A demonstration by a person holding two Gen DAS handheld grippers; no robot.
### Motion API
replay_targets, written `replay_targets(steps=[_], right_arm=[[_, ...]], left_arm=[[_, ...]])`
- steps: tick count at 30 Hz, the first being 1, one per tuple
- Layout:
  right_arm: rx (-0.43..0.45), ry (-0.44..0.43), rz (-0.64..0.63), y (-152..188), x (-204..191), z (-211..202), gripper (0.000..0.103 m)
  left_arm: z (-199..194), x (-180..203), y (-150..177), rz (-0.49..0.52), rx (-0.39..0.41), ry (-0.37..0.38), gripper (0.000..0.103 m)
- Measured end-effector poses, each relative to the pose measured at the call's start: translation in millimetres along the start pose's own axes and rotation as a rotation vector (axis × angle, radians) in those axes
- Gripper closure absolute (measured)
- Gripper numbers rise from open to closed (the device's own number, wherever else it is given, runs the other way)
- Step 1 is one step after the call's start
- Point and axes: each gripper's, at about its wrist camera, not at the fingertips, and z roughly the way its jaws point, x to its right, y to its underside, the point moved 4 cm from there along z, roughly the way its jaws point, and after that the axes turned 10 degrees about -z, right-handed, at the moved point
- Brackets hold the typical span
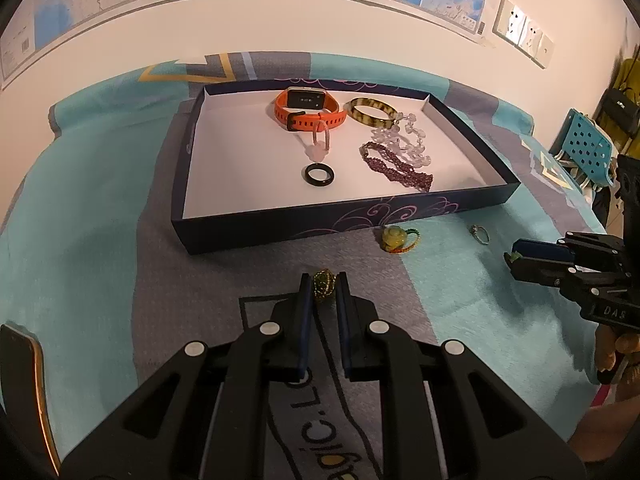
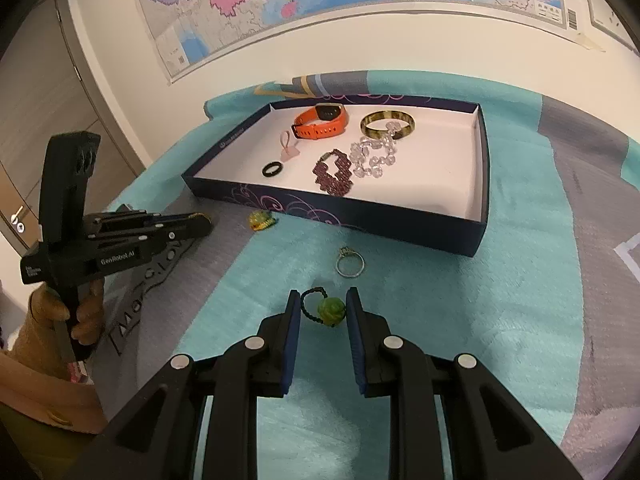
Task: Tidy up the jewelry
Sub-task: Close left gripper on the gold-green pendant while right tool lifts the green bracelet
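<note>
My left gripper point(image 1: 324, 280) is shut on a dark green beaded charm point(image 1: 323, 286) just above the grey cloth. My right gripper point(image 2: 323, 304) is shut on a green bead pendant point(image 2: 331, 311), whose black cord loop lies against one pad. A yellow-green pendant point(image 1: 394, 238) and a silver ring point(image 2: 350, 264) lie on the cloth in front of the navy box point(image 1: 280, 226). Inside the box are an orange watch point(image 1: 308, 110), a tortoiseshell bangle point(image 1: 372, 112), a clear bead bracelet point(image 1: 404, 144), a purple bead bracelet point(image 1: 396, 164), a black ring point(image 1: 318, 174) and a pink charm point(image 1: 320, 146).
A teal and grey cloth point(image 2: 500, 320) covers the table, which stands against a white wall with maps. A blue perforated stool point(image 1: 588, 144) stands off the table's right end. A person's hand point(image 2: 86, 312) grips the left tool's handle.
</note>
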Motion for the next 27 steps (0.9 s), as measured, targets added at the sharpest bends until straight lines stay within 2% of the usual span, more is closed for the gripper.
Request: replay_targets(steps=[27], right_arm=[[0.041, -0.026, -0.009, -18, -5, -1, 0.082]], left_arm=[[-15, 12, -6, 0.008, 0.032, 0.032, 0.091]])
